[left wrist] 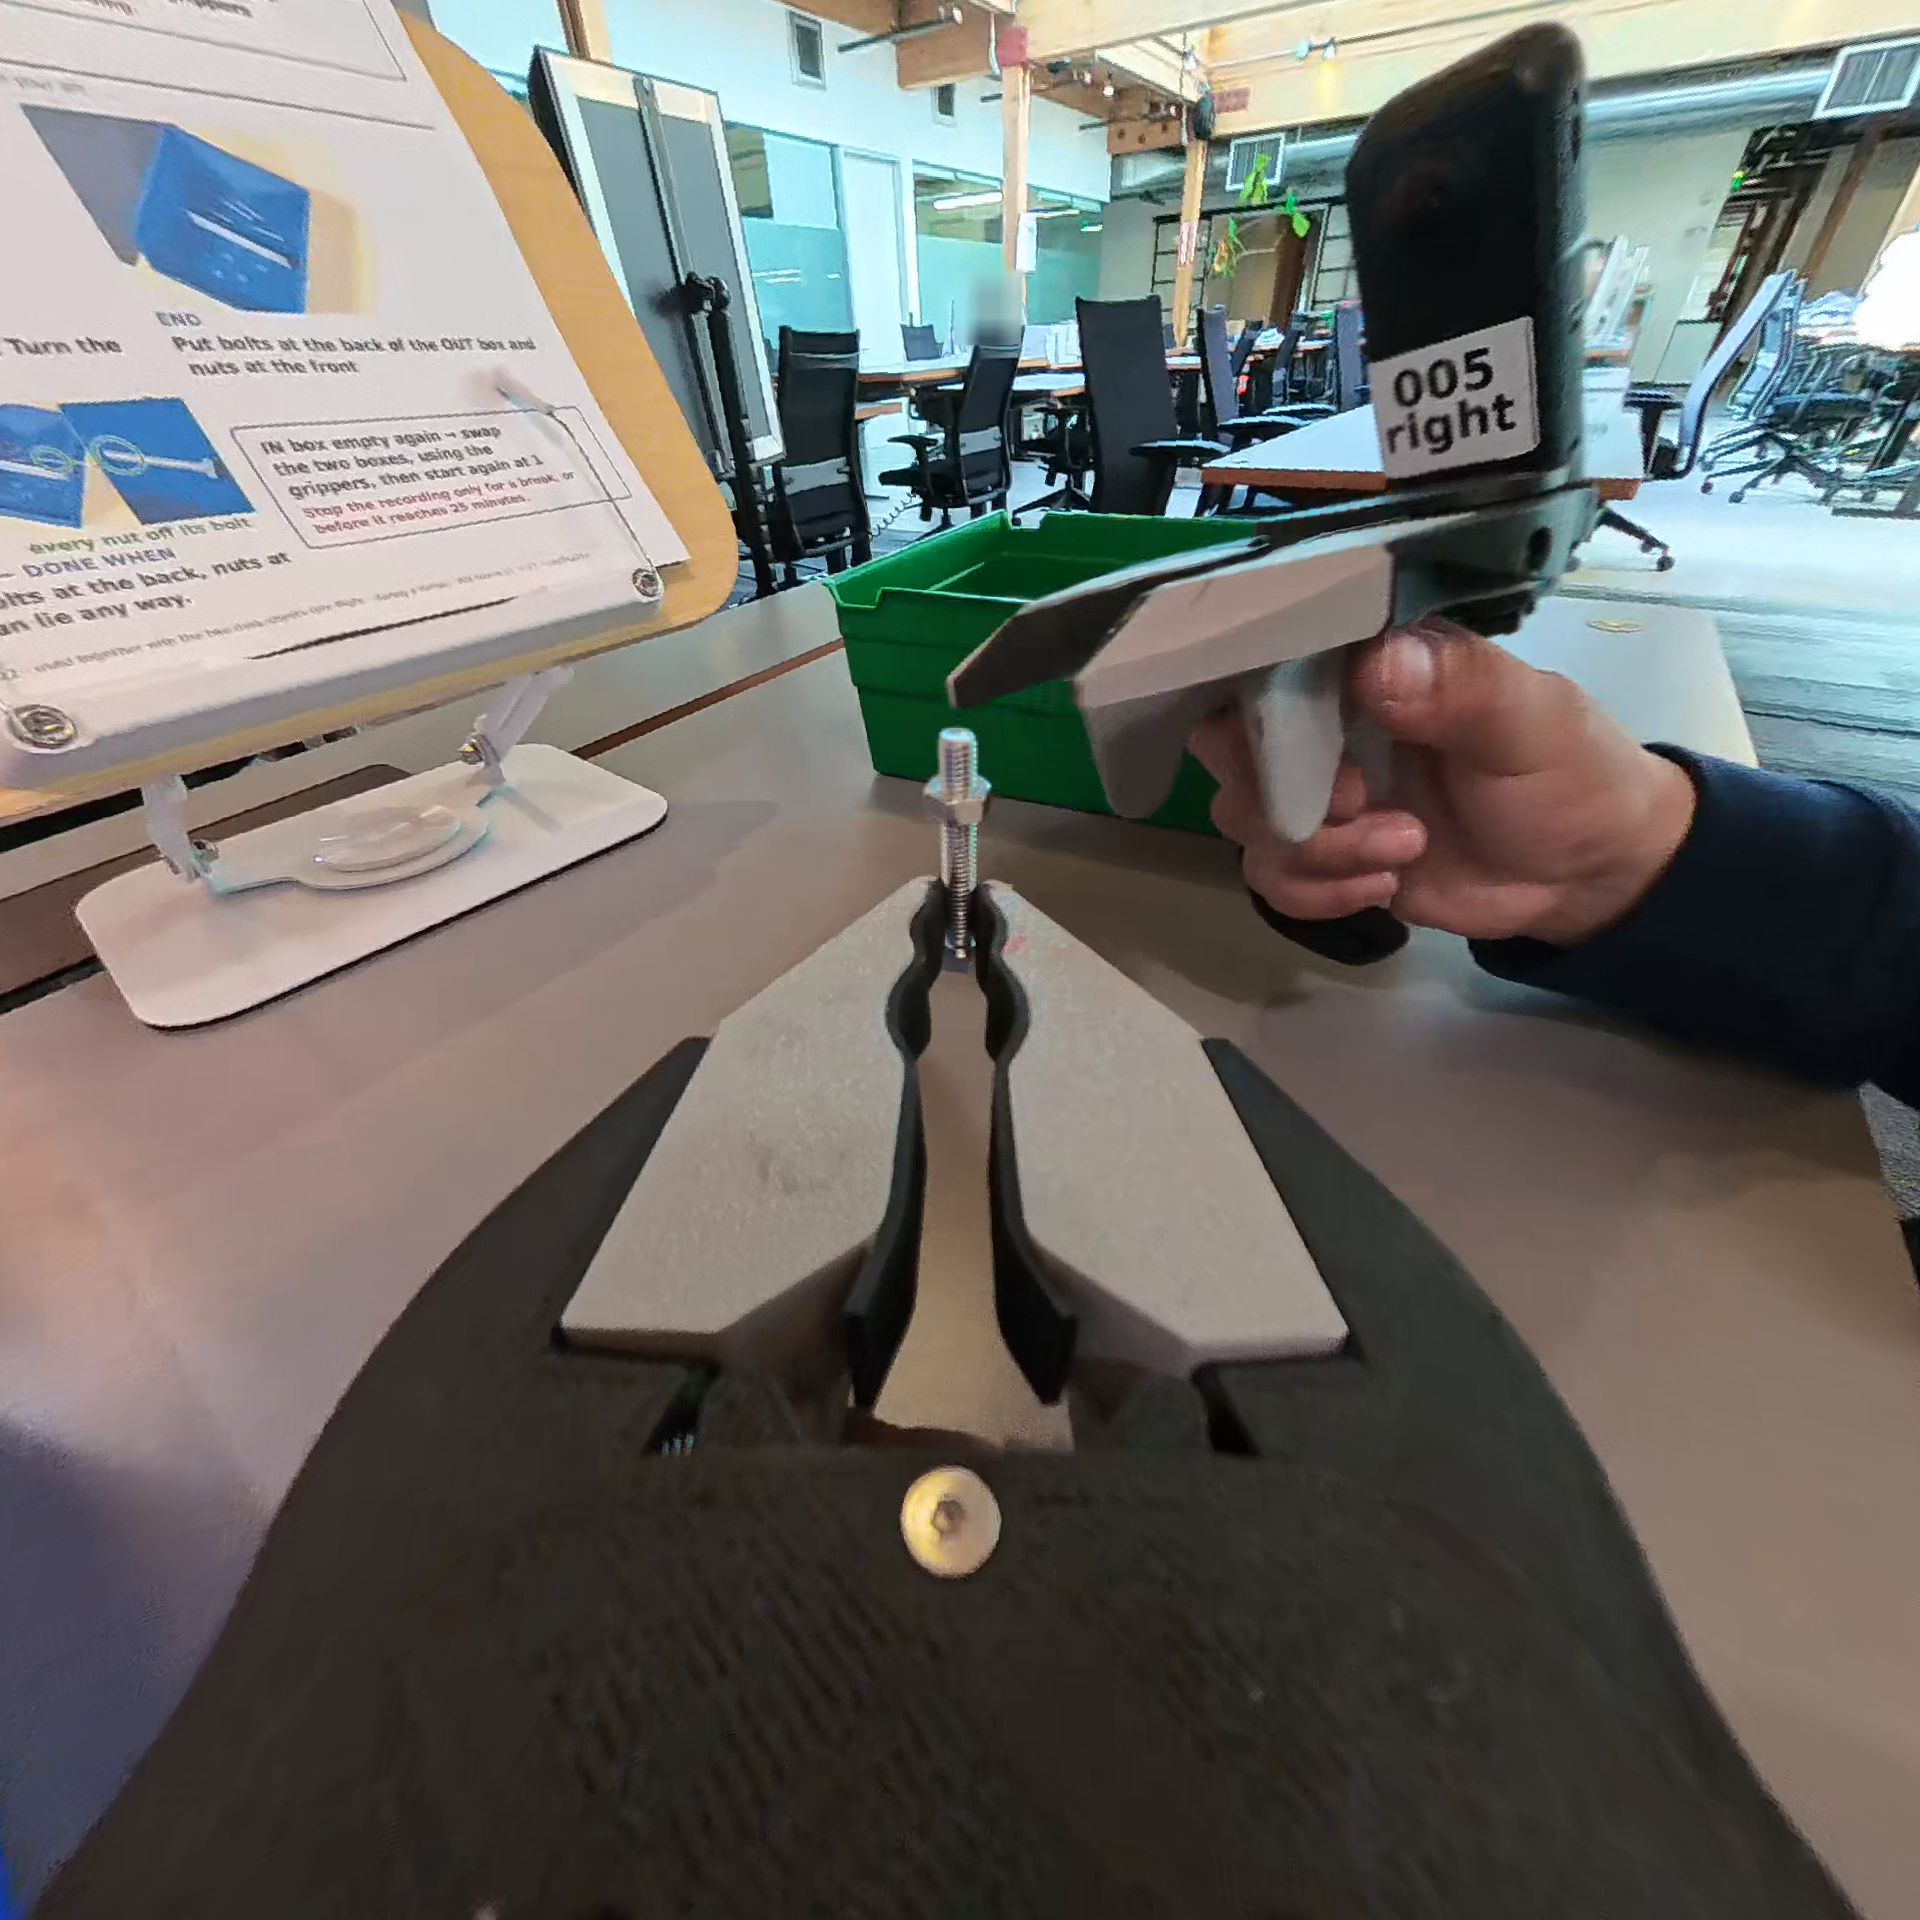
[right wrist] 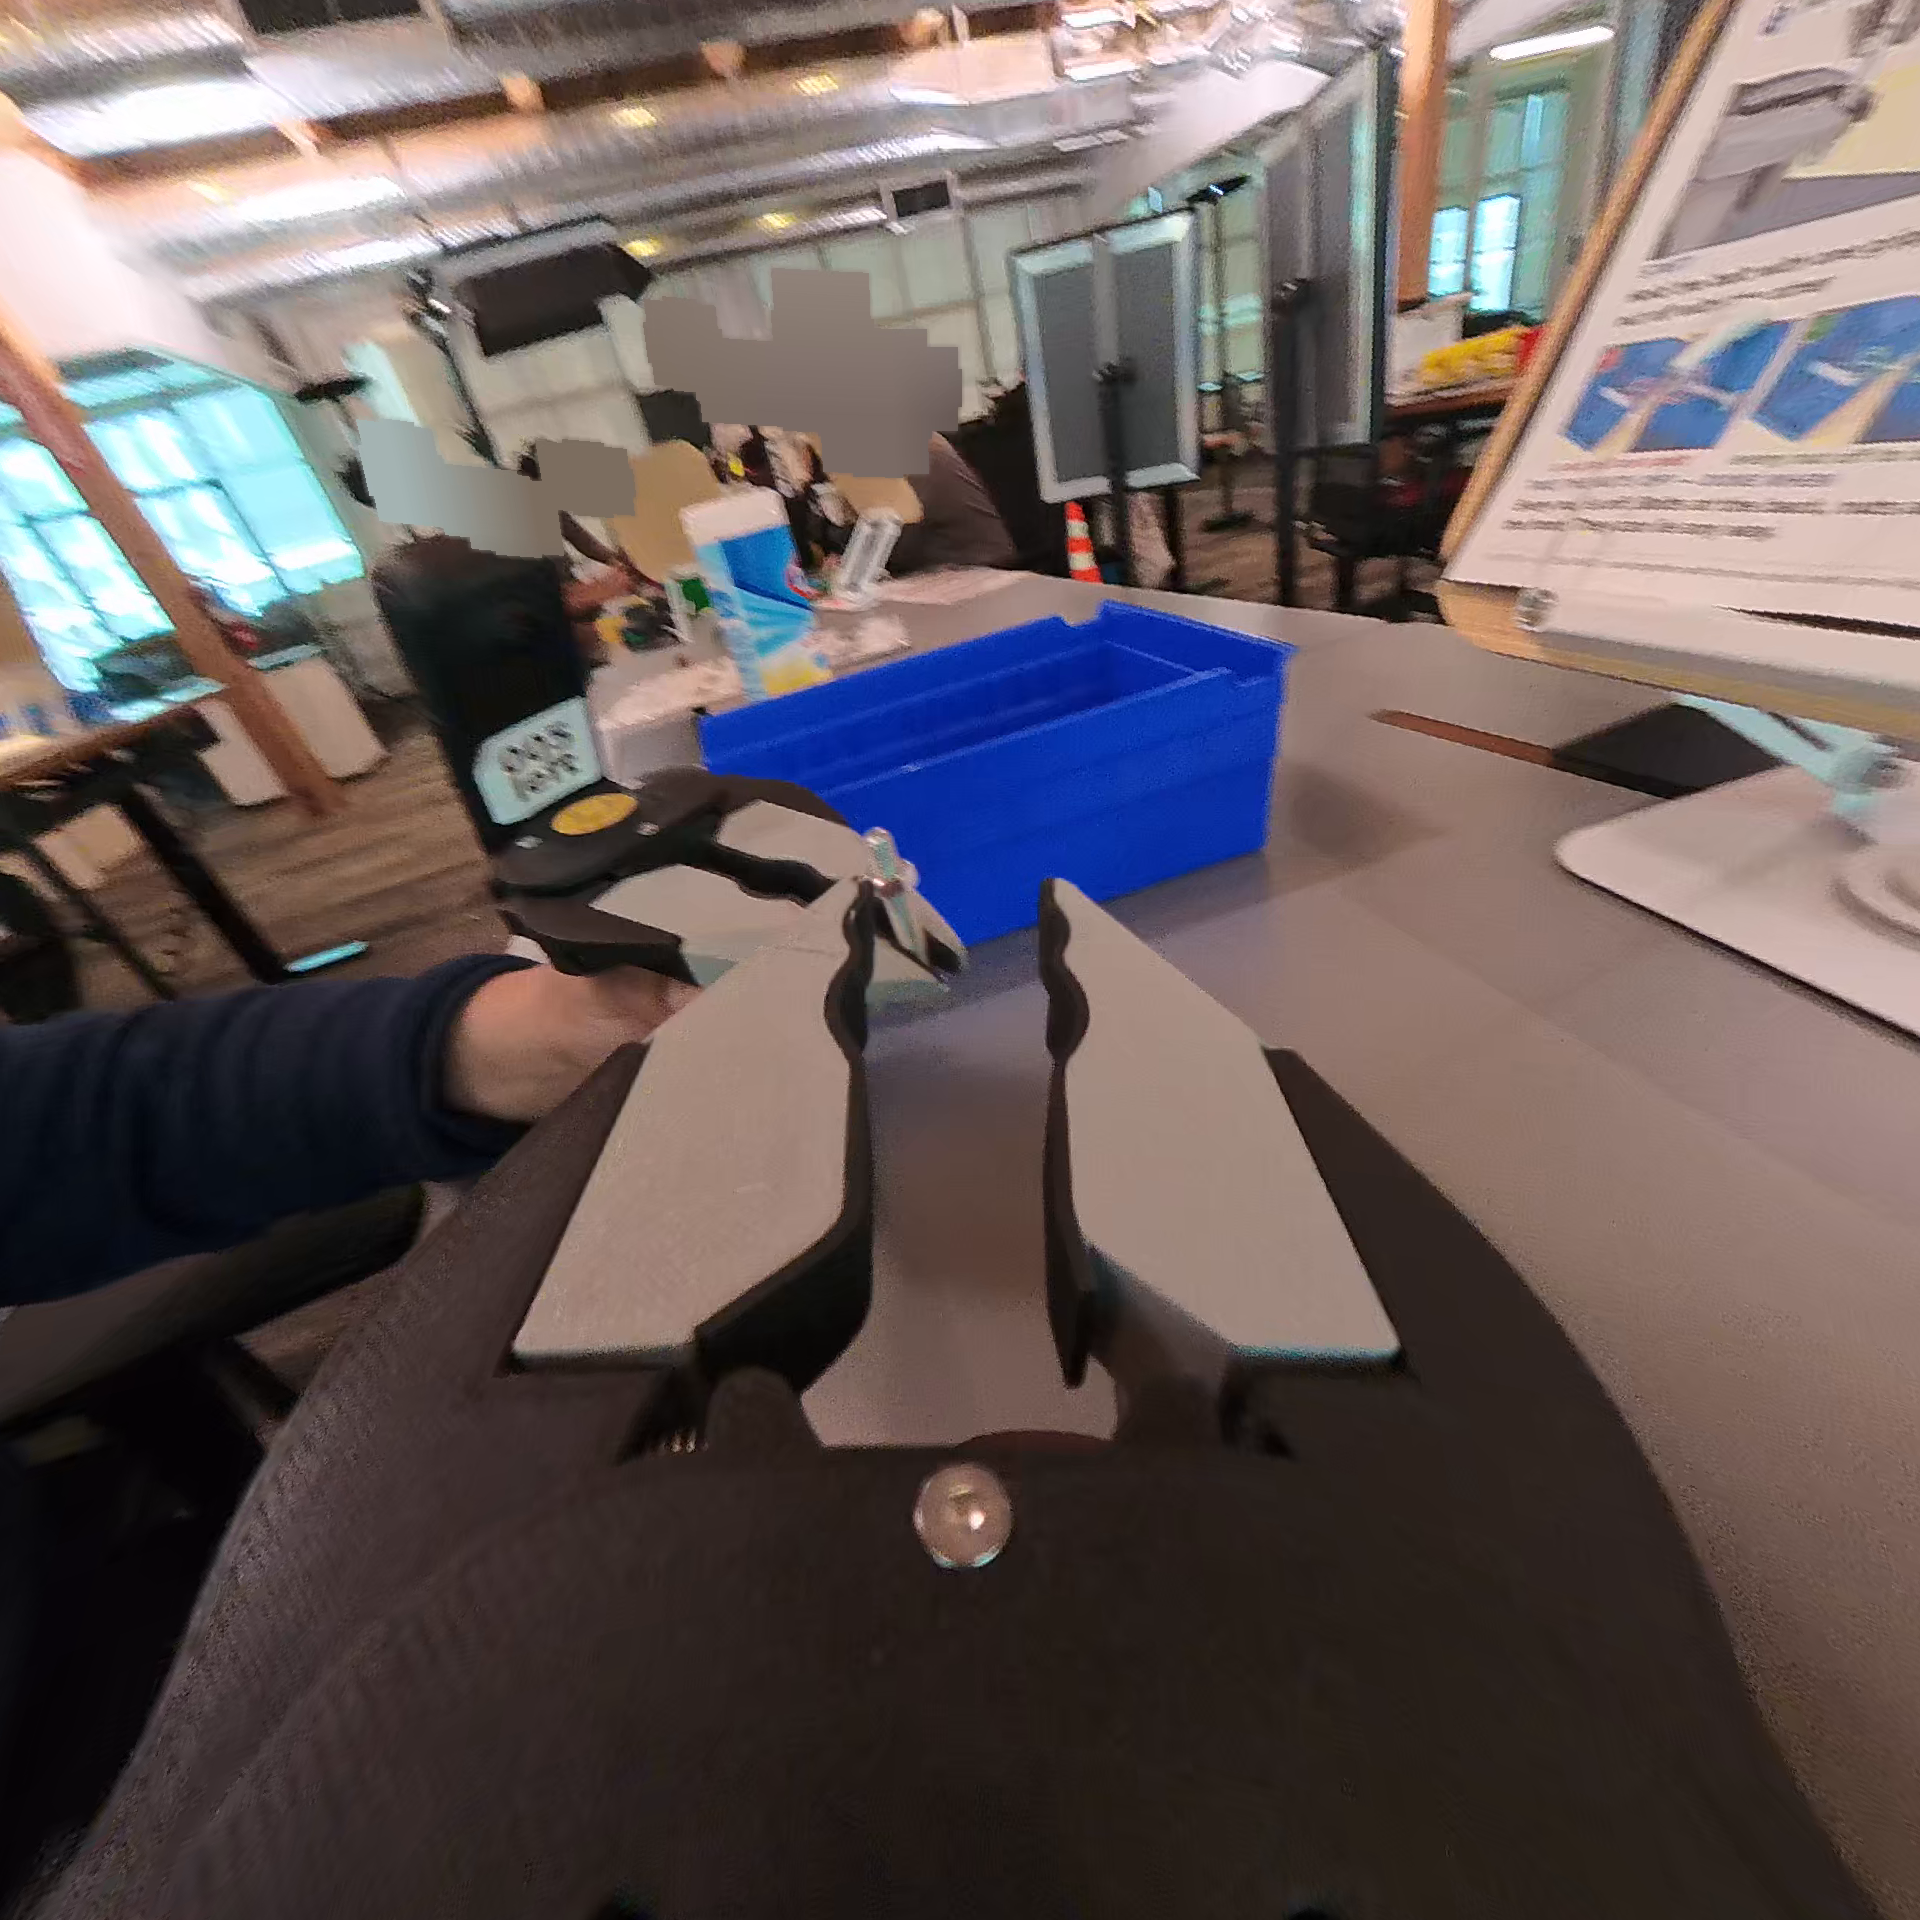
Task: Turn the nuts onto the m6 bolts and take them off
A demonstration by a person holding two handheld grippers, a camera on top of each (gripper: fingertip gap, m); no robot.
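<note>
Left tool (left wrist: pixel 958 940) is clamped on the lower shank of an upright bolt (left wrist: pixel 957 831), with a nut (left wrist: pixel 956 805) threaded near its top, above the grey worktop (left wrist: pixel 416 1143). Right tool (right wrist: pixel 951 940) stands empty, fingers parted moderately, at 1 o'clock of the bolt in the left wrist view. Green bin (left wrist: pixel 935 644) lies behind at 12 o'clock; blue bin (right wrist: pixel 997 748) at 12 o'clock in the right wrist view.

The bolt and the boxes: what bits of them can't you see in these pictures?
- Bolt head: left wrist view, hidden between the left gripper's shut fingers.
- Green box inside: left wrist view, right gripper and box wall cover it.
- Blue box floor: right wrist view, its front wall blocks it.
- Nut: right wrist view, blurred, small.
</note>
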